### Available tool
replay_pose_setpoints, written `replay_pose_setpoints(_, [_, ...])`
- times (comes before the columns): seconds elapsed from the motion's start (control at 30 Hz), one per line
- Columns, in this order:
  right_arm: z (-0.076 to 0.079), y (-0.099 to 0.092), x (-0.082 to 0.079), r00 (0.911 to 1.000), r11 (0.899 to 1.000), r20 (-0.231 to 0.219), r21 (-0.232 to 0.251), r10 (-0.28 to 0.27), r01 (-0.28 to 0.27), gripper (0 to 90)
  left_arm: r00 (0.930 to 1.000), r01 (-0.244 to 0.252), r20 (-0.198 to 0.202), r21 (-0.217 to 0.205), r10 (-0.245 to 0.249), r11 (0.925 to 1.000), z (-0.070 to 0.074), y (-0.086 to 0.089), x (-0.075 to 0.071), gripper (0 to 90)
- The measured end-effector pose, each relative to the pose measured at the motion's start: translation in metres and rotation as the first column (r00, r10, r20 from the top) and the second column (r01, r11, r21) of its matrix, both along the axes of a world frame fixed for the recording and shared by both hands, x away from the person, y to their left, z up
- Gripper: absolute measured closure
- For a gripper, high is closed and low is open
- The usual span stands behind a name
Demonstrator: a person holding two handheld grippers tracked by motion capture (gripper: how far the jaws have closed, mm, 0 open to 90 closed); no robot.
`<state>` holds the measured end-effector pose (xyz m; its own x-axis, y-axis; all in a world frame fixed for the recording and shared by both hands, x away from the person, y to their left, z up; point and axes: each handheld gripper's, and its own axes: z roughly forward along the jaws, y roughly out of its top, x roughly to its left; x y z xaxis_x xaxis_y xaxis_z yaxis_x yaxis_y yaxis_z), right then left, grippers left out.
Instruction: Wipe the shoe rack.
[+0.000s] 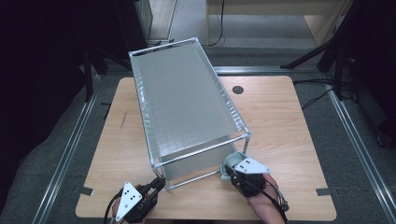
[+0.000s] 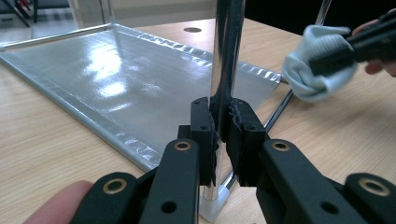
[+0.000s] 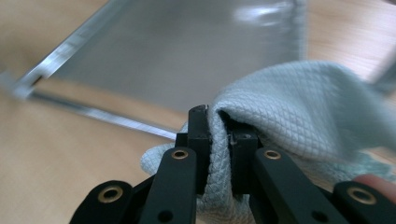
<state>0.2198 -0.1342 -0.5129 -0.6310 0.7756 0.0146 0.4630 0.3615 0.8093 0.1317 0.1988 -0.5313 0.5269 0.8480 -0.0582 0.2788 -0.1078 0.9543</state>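
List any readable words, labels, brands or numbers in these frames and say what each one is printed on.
None: no readable text in any view.
Rack: bare metal tubes and plain grey shelves, no label.
Cloth: plain waffle weave, no tag visible.
Left gripper, shut on the rack's post, and right gripper, shut on the cloth: no markings.
Table: plain wood grain, no print.

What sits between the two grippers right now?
In the high view, the rack's near bottom rail and bare table separate the left gripper, clamped on its corner post, from the right gripper holding the cloth.
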Motion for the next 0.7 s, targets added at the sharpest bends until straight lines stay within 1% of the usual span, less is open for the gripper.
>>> replay_pose_setpoints(0.03, [0.0,0.0,0.0,1.0,1.0,0.0,0.0,0.0,0.0,83.4,1.0,0.0,0.0,0.0,0.0,1.0,0.0,0.0,0.0,81.7])
replay_pose_setpoints(0.07, [0.0,-0.006,0.003,0.9976,0.997,0.022,0.031,-0.066,0.065,83.5,1.0,0.007,0.002,0.001,-0.007,1.0,0.0,-0.001,-0.001,81.8])
replay_pose_setpoints(0.1, [0.002,-0.009,0.004,0.996,0.996,0.044,0.04,-0.078,0.076,83.5,0.9999,0.01,0.003,0.004,-0.01,0.9999,0.0,-0.002,-0.001,81.7])
replay_pose_setpoints(0.17, [0.012,-0.013,0.002,0.9911,0.995,0.103,0.062,-0.084,0.078,83.5,0.9999,0.013,0.004,0.002,-0.013,0.9999,0.0,-0.003,-0.001,81.8])
replay_pose_setpoints(0.2, [0.019,-0.014,0.0,0.9856,0.994,0.141,0.075,-0.094,0.084,83.5,0.9999,0.014,0.003,0.002,-0.014,0.9999,0.0,-0.003,-0.001,81.8])
replay_pose_setpoints(0.23, [0.019,-0.014,0.0,0.9856,0.994,0.141,0.075,-0.094,0.084,83.5,0.9999,0.014,0.003,0.002,-0.014,0.9999,0.0,-0.003,-0.001,81.8])
replay_pose_setpoints(0.27, [0.027,-0.016,-0.002,0.9785,0.992,0.178,0.092,-0.104,0.088,83.5,0.9999,0.016,0.003,0.0,-0.016,0.9999,0.0,-0.003,-0.001,81.8])
replay_pose_setpoints(0.3, [0.039,-0.017,-0.006,0.9649,0.989,0.239,0.126,-0.11,0.081,83.5,0.9999,0.016,0.003,0.001,-0.016,0.9999,0.0,-0.003,-0.001,81.8])
replay_pose_setpoints(0.33, [0.05,-0.018,-0.01,0.9457,0.986,0.304,0.152,-0.116,0.072,83.5,0.9999,0.015,0.002,0.0,-0.015,0.9999,0.0,-0.003,-0.001,81.8])
replay_pose_setpoints(0.37, [0.053,-0.017,-0.011,0.9386,0.986,0.323,0.151,-0.121,0.075,83.4,0.9999,0.015,0.003,0.0,-0.015,0.9999,0.0,-0.003,-0.001,81.8])
replay_pose_setpoints(0.4, [0.054,-0.017,-0.011,0.9363,0.987,0.328,0.14,-0.126,0.084,83.4,0.9999,0.015,0.003,0.0,-0.015,0.9999,0.0,-0.004,-0.001,81.8])
replay_pose_setpoints(0.43, [0.054,-0.017,-0.011,0.9363,0.987,0.328,0.14,-0.126,0.084,83.4,0.9999,0.015,0.003,0.0,-0.015,0.9999,0.0,-0.004,-0.001,81.8])
replay_pose_setpoints(0.47, [0.046,-0.016,-0.006,0.9489,0.99,0.29,0.107,-0.124,0.096,83.4,0.9999,0.015,0.003,0.0,-0.015,0.9999,0.0,-0.003,-0.001,81.8])
replay_pose_setpoints(0.5, [0.04,-0.015,-0.004,0.955,0.991,0.27,0.09,-0.124,0.103,83.5,0.9999,0.015,0.003,0.0,-0.015,0.9999,0.0,-0.003,-0.001,81.7])
replay_pose_setpoints(0.53, [0.028,-0.015,0.0,0.9676,0.992,0.222,0.057,-0.12,0.11,83.4,0.9999,0.015,0.003,0.0,-0.015,0.9999,0.0,-0.003,-0.001,81.7])
replay_pose_setpoints(0.57, [0.018,-0.014,0.004,0.9772,0.993,0.179,0.025,-0.114,0.111,83.4,0.9999,0.016,0.003,0.001,-0.016,0.9999,0.0,-0.003,-0.001,81.7])
replay_pose_setpoints(0.6, [0.008,-0.014,0.007,0.984,0.994,0.139,-0.005,-0.111,0.113,83.4,0.9999,0.017,0.003,0.001,-0.017,0.9999,0.0,-0.003,-0.001,81.7])
replay_pose_setpoints(0.63, [-0.002,-0.015,0.011,0.9896,0.993,0.091,-0.029,-0.111,0.114,83.4,0.9998,0.018,0.003,0.001,-0.018,0.9998,0.0,-0.003,-0.001,81.7])
replay_pose_setpoints(0.67, [-0.01,-0.016,0.014,0.9923,0.993,0.052,-0.04,-0.113,0.115,83.4,0.9998,0.018,0.004,0.001,-0.018,0.9998,-0.001,-0.003,-0.001,81.7])
replay_pose_setpoints(0.7, [-0.016,-0.018,0.017,0.9922,0.992,0.023,-0.034,-0.123,0.124,83.3,0.9998,0.02,0.005,0.001,-0.02,0.9998,-0.001,-0.003,-0.001,81.7])
